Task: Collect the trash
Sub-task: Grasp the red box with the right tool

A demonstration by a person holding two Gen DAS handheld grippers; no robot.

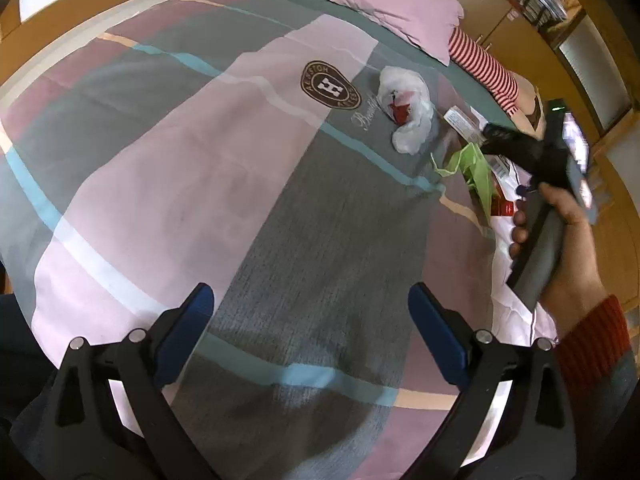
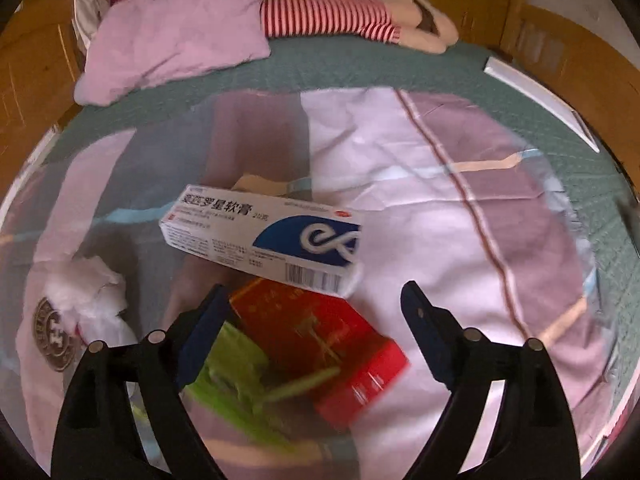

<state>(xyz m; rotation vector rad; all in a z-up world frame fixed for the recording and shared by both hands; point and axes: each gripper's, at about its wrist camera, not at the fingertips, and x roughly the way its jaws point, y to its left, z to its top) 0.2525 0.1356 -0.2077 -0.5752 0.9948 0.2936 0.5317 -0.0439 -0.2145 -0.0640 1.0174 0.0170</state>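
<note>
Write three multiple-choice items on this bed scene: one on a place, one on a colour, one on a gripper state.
1. Where does the ointment box lie?
A. partly over the red box
B. on the pillow
C. on the floor

2. What colour is the pillow?
A. green
B. pink
C. white

3. How is the right hand-held gripper?
A. shut on a box
B. open, empty
C. out of view

Answers: 1 A, its lower edge overlaps the red box. 2 B, plainly pink in both views. 3 B, fingers spread apart with nothing clamped.
</note>
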